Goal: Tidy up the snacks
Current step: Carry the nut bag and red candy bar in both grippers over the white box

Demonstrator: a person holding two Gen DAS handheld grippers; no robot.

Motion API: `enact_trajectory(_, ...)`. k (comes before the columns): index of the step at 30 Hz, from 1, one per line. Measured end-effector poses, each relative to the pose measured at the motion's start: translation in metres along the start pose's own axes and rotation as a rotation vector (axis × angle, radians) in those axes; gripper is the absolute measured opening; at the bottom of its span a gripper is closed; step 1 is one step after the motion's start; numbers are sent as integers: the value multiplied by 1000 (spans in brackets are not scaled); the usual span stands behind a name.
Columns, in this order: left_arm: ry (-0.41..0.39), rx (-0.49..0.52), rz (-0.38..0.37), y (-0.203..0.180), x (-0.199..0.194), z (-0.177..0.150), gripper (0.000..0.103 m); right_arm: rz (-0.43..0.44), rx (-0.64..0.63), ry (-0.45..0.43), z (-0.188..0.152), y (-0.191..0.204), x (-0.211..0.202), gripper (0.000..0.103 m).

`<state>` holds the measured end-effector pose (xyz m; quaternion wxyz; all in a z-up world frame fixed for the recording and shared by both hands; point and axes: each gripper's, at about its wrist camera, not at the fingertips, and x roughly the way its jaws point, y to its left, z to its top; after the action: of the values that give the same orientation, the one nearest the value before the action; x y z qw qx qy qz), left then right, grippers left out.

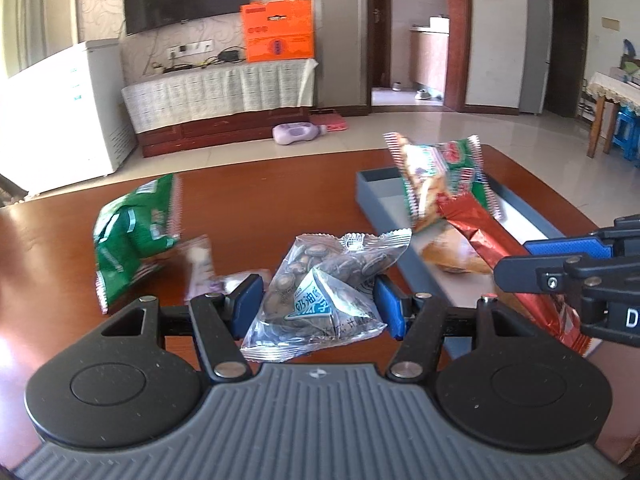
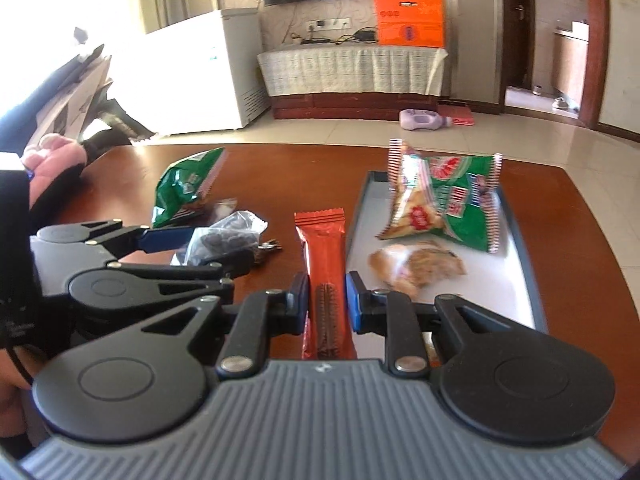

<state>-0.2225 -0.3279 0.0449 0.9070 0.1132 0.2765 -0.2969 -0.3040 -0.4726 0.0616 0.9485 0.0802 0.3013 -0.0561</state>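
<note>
My left gripper [image 1: 320,300] is shut on a clear bag of dark seeds [image 1: 320,280], held a little above the brown table [image 1: 260,200]. Beside it my right gripper [image 2: 327,300] is shut on a long red snack bar [image 2: 322,256] that points away from me at the near left edge of the grey tray [image 2: 516,240]. Inside the tray lie a green-and-red snack bag [image 2: 444,204] and a wrapped pastry [image 2: 416,264]. A green bag [image 1: 132,236] and a small pale packet [image 1: 200,268] lie on the table to the left. In the right wrist view the left gripper [image 2: 216,246] shows with the seed bag [image 2: 224,240].
A person's hand [image 2: 52,156] holds the left gripper's handle. Beyond the table's far edge are a tiled floor with a purple bottle [image 1: 296,134], a covered TV cabinet [image 1: 216,88] with an orange box [image 1: 278,30], and a white chest freezer [image 1: 60,116].
</note>
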Motion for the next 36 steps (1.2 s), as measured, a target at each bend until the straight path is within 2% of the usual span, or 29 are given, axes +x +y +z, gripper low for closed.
enact_trajectory(23, -29, 42, -137, -67, 25, 18, 67, -75, 80, -5, -16, -53, -22, 24)
enact_trajectory(30, -17, 11, -159, -72, 42, 26, 67, -91, 94, -5, -17, -62, -24, 24)
enact_trajectory(36, -27, 26, -166, -78, 59, 36, 66, -100, 99, -3, -17, -66, -23, 24)
